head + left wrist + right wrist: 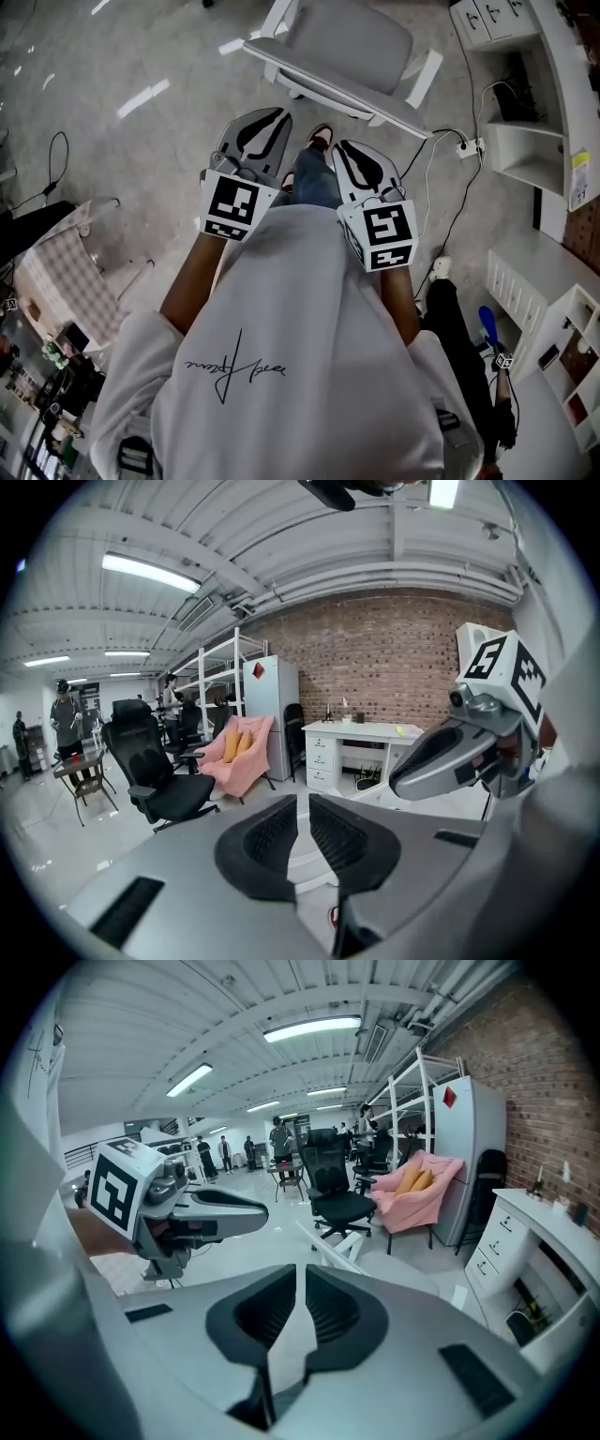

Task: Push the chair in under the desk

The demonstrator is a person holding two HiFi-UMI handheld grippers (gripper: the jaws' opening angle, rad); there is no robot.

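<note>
You are holding the left gripper [272,120] and right gripper [347,150] side by side, both jaws closed on nothing. The chair [349,45] is standing ahead of both, not touching them, its near edge running aslant and neither gripper clearly nearer. The table [548,1218] is lying to the right.

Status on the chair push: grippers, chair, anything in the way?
Left gripper and right gripper shut, empty. Chair ahead, not touched yet. Power strip with cable on the floor right of it.
</note>
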